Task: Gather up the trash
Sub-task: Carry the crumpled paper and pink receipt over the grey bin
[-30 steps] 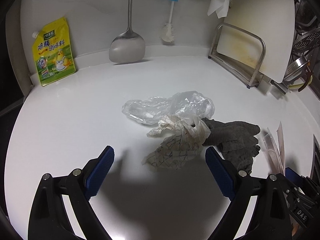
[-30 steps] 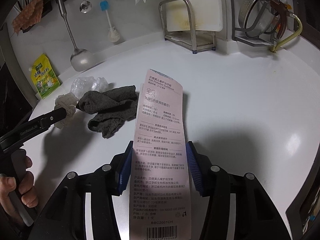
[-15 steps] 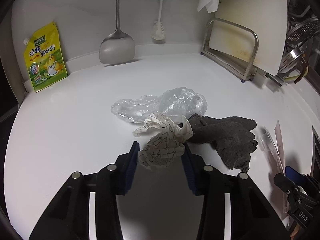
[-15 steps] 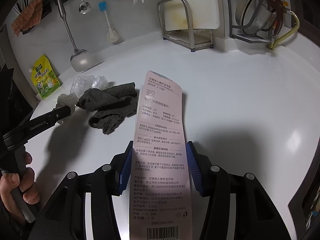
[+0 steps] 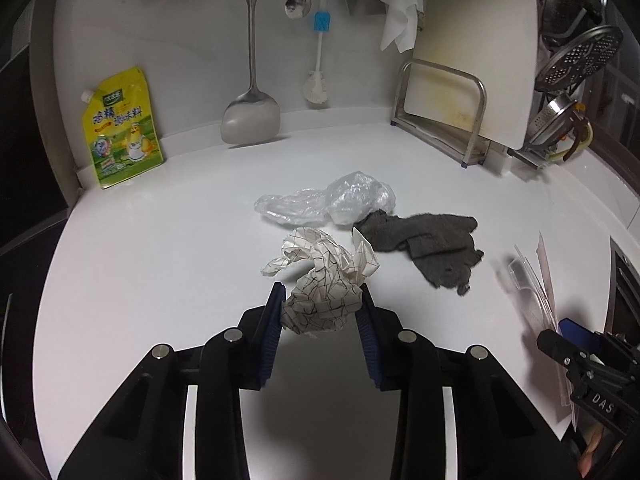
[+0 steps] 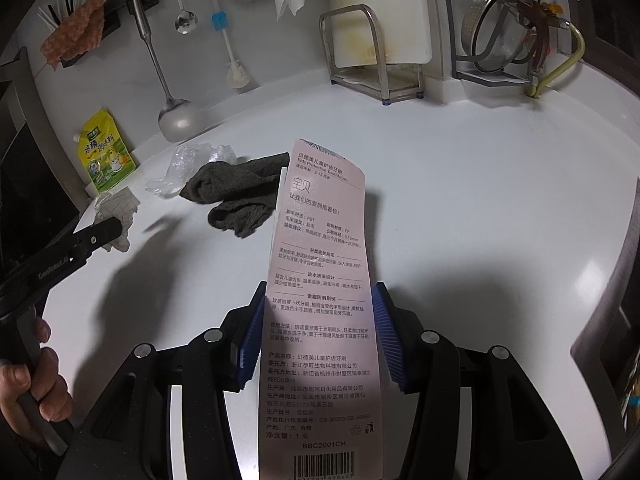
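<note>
Left wrist view: the left gripper (image 5: 322,306), its jaws having just been closing, is clenching the crumpled paper (image 5: 320,280) above the counter (image 5: 160,260). Right wrist view: the right gripper (image 6: 320,332) is grasping the pink card (image 6: 320,280) standing upright between its pads.

One crumpled paper (image 5: 320,284), one plastic bag (image 5: 328,204), one grey cloth (image 5: 428,240), one pink package card (image 6: 320,300).

you have a crumpled white paper with a thin black grid (image 5: 325,284) pinched between blue pads, raised off the worktop. a clear crumpled plastic bag (image 5: 328,204) lies mid-worktop, toward the back edge, touching a grey cloth. a long pink toothbrush packaging card (image 6: 320,304), printed face up, sticks out forward, clamped by its long edges.
</note>
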`<state>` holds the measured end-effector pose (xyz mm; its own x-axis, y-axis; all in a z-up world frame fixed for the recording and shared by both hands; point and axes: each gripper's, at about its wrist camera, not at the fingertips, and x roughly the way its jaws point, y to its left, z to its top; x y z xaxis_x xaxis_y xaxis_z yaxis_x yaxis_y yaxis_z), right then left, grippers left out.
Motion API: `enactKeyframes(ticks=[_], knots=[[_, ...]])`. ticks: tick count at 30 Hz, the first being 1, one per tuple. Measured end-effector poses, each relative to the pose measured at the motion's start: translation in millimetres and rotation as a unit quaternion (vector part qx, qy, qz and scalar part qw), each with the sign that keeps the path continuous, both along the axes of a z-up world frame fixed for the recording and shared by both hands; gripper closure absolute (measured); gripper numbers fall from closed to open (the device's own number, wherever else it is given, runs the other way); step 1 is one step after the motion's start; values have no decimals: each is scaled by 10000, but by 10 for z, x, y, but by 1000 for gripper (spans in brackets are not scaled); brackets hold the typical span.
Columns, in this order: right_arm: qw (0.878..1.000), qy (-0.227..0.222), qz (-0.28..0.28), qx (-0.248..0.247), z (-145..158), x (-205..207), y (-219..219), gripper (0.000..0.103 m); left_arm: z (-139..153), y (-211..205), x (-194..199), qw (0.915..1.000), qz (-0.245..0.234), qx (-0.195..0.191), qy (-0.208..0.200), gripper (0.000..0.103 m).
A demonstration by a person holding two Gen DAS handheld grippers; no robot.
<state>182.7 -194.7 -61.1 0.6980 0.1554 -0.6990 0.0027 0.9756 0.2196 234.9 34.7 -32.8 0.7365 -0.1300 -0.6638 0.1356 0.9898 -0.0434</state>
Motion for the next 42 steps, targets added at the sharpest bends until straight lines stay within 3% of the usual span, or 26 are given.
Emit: enactKeyframes(ticks=[5, 13, 22, 33, 42], knots=[[10000, -40, -2, 3, 56, -245, 52, 53, 39, -52, -346, 9998, -109, 164, -67, 68], [9996, -198, -99, 180, 120, -845, 27, 53, 90, -196, -1023, 9990, -412, -44, -154, 68], [9994, -326, -99, -81, 109, -1550, 52, 53, 65, -456, -1699, 9974, -646, -133, -280, 68], [9995, -265, -180, 70, -103, -2205, -139, 53, -70, -675, -2365, 9956, -923, -52, -147, 68], [9996, -64, -129, 252, -321, -2565, -266, 53, -252, -882, -2688, 9935, -1132, 98, 65, 68]])
